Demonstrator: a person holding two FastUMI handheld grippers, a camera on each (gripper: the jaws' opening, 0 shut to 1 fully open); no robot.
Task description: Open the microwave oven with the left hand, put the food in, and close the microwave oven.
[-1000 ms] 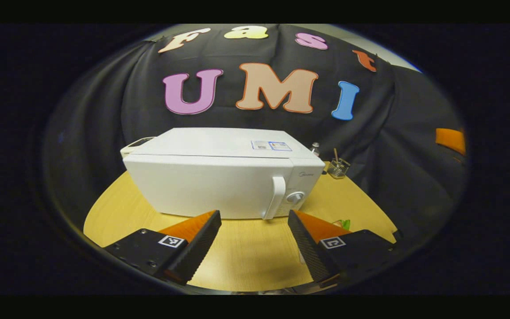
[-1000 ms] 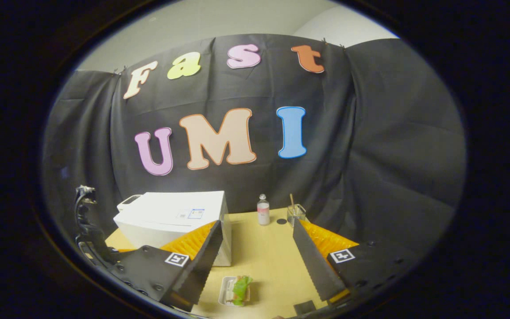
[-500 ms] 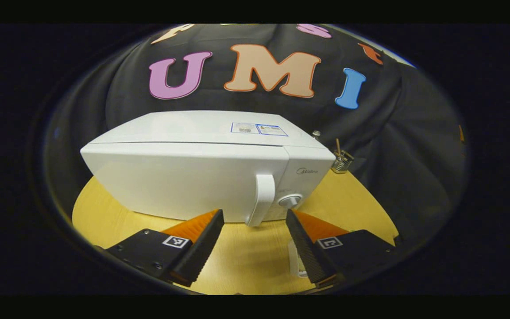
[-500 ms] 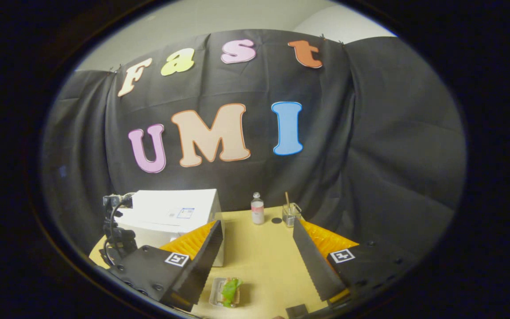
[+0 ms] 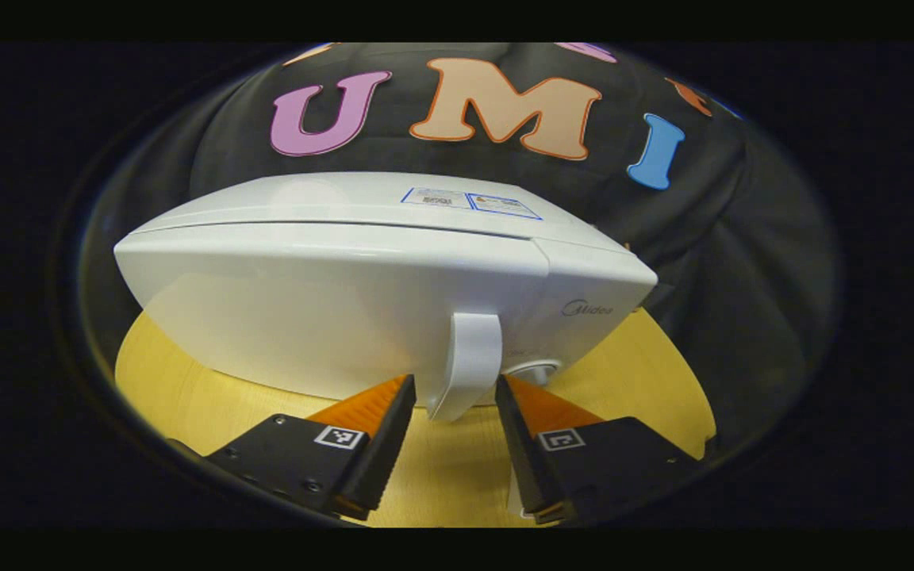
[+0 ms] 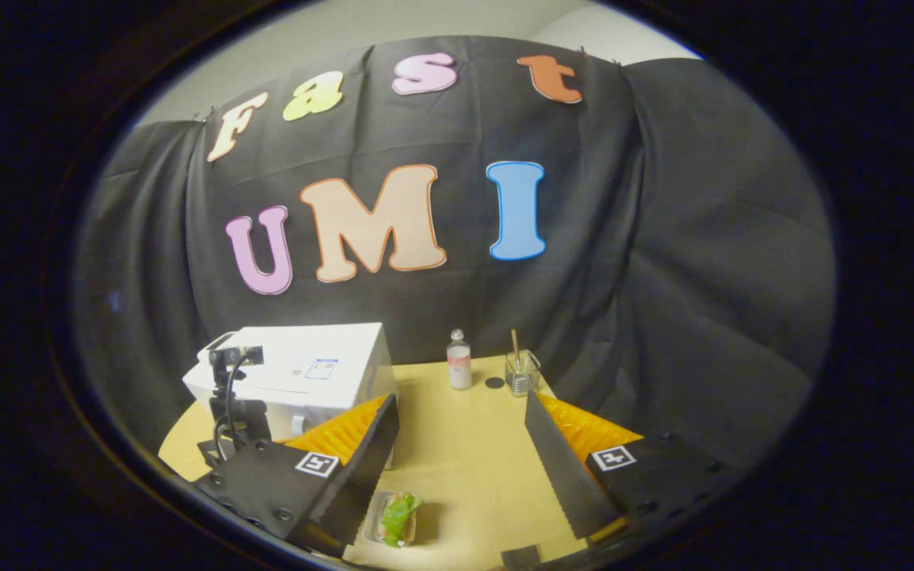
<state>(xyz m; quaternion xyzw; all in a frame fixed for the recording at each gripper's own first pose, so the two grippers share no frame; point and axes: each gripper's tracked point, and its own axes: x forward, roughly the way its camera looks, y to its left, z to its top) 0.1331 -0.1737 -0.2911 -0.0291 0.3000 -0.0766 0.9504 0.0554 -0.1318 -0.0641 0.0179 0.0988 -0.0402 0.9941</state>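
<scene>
A: Where's the left gripper [image 5: 455, 388]?
B: In the left gripper view it sits right at the front of the microwave [image 5: 362, 285], jaws spread wide. The door handle [image 5: 469, 361] hangs down into the gap between the two fingers. One fingertip [image 5: 403, 390] is at the handle's 8 o'clock, the other at its 4 o'clock. Whether either tip touches the handle cannot be told

A: Door state?
B: Door is closed, flush with the body. The control knob [image 5: 536, 371] sits at 3 o'clock of the handle, partly hidden behind the finger on that side. A label sticker [image 5: 469, 201] is on the top panel

A: And the right gripper [image 6: 461, 432]?
B: Jaws wide apart, nothing between them, held above the wooden table [image 6: 465, 452]. In the right gripper view the left gripper's body shows at 9 o'clock, in front of the microwave

A: The food [image 6: 396, 517]?
B: Green leafy item in a small tray, on the table at 6 o'clock in the right gripper view, just beside the inner edge of one finger. Outside the microwave, nearer the camera than it

A: Anything else on the table?
B: A small bottle [image 6: 458, 362] and a clear glass holder [image 6: 520, 374] with a stick in it, at 12 o'clock, near the black cloth wall
</scene>
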